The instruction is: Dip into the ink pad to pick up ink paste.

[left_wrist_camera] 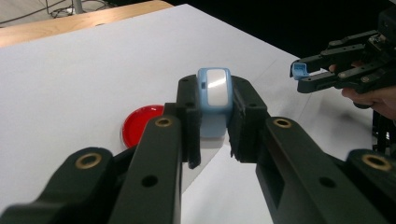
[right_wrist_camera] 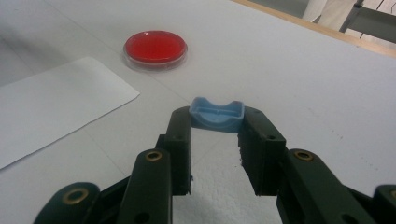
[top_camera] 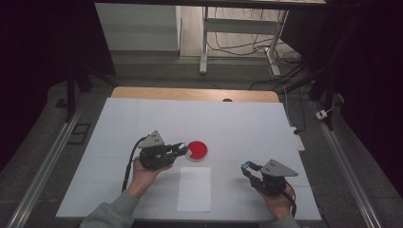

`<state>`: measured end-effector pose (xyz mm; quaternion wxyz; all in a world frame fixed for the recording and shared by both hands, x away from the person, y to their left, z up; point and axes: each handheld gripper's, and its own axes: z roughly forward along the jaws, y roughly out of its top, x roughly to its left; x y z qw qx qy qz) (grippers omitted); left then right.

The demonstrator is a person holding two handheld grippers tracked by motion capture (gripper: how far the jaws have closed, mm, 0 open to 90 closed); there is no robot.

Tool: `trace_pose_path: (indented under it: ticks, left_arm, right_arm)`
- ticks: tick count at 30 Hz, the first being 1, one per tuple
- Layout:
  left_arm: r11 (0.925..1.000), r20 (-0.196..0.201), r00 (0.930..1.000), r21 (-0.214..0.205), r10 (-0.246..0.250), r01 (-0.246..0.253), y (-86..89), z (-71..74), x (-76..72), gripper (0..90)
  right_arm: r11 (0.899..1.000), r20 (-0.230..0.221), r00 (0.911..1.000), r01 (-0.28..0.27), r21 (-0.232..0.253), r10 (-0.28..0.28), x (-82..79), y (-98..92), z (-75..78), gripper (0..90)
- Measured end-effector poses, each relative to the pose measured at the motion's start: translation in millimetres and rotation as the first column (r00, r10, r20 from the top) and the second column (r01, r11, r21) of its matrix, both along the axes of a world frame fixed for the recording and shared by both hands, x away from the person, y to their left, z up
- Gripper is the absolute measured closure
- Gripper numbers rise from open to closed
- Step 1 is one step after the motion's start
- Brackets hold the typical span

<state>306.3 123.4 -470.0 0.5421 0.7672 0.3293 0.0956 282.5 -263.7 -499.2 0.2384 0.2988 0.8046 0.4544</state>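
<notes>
From the high view, a person sits at a white table (top_camera: 142, 118) with a hand-held gripper in each hand. The left gripper (top_camera: 181, 148) lies near the middle of the table, its tips pointing right and pinching a small blue piece just beside a round red dish (top_camera: 196, 150). The right gripper (top_camera: 247, 166) rests near the table's right front corner, pointing left, with a small blue cap at its tips. A white sheet of paper (top_camera: 194, 188) lies flat between the two hands, close to the front edge. The far half of the table is open, and a strip of bare wood (top_camera: 190, 93) runs along its back edge.

In the left gripper view, the left gripper (left_wrist_camera: 214, 107) has its two black jaws pressed onto a blue and white piece (left_wrist_camera: 214, 100), held upright between the pads. The red dish (left_wrist_camera: 140, 125) sits on the table just left of the jaws. The other gripper (left_wrist_camera: 300, 73) hovers at the upper right, well apart, above the table's right edge.

In the right gripper view, the right gripper (right_wrist_camera: 216, 122) pinches a shallow blue cap (right_wrist_camera: 216, 115) crosswise at its very tips, the hollow side facing up. The red dish (right_wrist_camera: 155, 48) lies farther off to the upper left, and the paper (right_wrist_camera: 56, 102) spreads at the left. Bare white table opens ahead and to the right, up to the wooden edge (right_wrist_camera: 317, 28).
</notes>
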Motion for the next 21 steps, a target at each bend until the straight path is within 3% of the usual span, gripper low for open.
trace_pose_path:
  ticks: [21]
  left_arm:
    - [0.9992, 0.006, 0.9998, 0.035, -0.018, 0.018, -17.4, 1.0, 21.9, 76.1]
  right_arm:
    - [1.000, 0.000, 1.0000, 0.008, 0.008, -0.008, 0.1, -2.0, 0.9, 65.1]
